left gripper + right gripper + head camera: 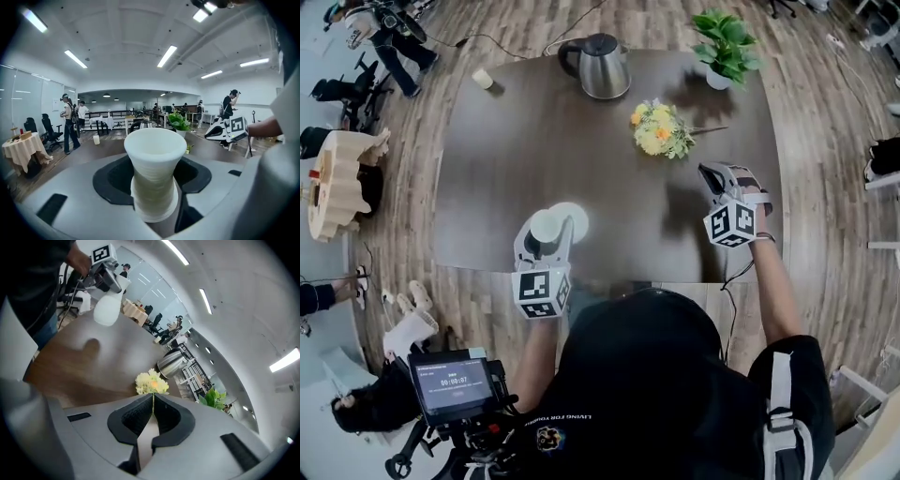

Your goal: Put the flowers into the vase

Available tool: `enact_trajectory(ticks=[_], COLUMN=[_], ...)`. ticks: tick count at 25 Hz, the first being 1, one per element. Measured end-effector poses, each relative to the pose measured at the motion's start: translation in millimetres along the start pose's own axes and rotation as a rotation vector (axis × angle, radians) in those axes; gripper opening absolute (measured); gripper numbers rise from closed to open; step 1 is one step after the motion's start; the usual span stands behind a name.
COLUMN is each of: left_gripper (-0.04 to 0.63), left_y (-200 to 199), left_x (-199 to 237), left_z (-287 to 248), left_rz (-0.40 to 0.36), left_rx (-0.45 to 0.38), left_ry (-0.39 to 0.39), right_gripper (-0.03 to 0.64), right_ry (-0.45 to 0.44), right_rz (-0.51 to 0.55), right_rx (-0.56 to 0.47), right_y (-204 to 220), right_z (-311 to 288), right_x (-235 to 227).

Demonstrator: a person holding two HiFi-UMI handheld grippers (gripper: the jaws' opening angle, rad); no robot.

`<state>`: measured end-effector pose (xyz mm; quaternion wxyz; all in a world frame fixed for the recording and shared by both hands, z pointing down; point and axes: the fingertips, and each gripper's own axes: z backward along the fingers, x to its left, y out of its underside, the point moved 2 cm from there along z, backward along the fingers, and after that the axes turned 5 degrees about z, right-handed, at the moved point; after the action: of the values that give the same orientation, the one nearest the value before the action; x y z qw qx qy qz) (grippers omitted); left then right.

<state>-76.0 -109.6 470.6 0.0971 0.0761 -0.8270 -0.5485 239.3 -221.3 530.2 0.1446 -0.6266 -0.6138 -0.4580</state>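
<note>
Just right of the kettle [602,67] and a little nearer the person, the flowers [659,129] lie flat on the counter [506,150], untouched. Their long axis runs sideways, with the blooms on the kettle's side and the thin stem [710,128] pointing away from the kettle to the right. The right claw [707,170] is the nearer one. It sits beyond the stem's bare end from the kettle, with bare counter between. Its jaws are pressed together and grip nothing, and its own view shows the blooms straight ahead past the closed tips. The left claw [546,240], well apart from the kettle at the counter's near edge, is clamped part-open round the waist of the white vase [549,225]. The vase is upright, mouth up; whether its base rests on the counter cannot be told. The coming move likely turns on the stem: the right claw would have to part its jaws and meet it crosswise near the free end
</note>
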Motion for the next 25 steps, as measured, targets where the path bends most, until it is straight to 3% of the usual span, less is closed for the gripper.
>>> enact_trajectory(ticks=[8,18,21,25], left_gripper=[0.244,0.244,0.244,0.244], left_y=[-13,-15,-15,-13], left_x=[-41,-71,-76,-79], left_z=[-17,-19,-21,-21], left_rz=[-0.057,-0.054,-0.050,-0.051], left_rx=[0.006,0.019,0.024,0.028], left_ry=[0.050,0.084,0.093,0.096], right_gripper=[0.021,0.026,0.149,0.167], right_ry=[-0.017,-0.045,-0.067,-0.099], right_rz=[0.127,0.162,0.168,0.210], right_rx=[0.014,-0.053,-0.053,-0.035], right_y=[42,46,49,57], right_z=[-30,-52,-63,-79], right_x=[-12,-25,-27,-27])
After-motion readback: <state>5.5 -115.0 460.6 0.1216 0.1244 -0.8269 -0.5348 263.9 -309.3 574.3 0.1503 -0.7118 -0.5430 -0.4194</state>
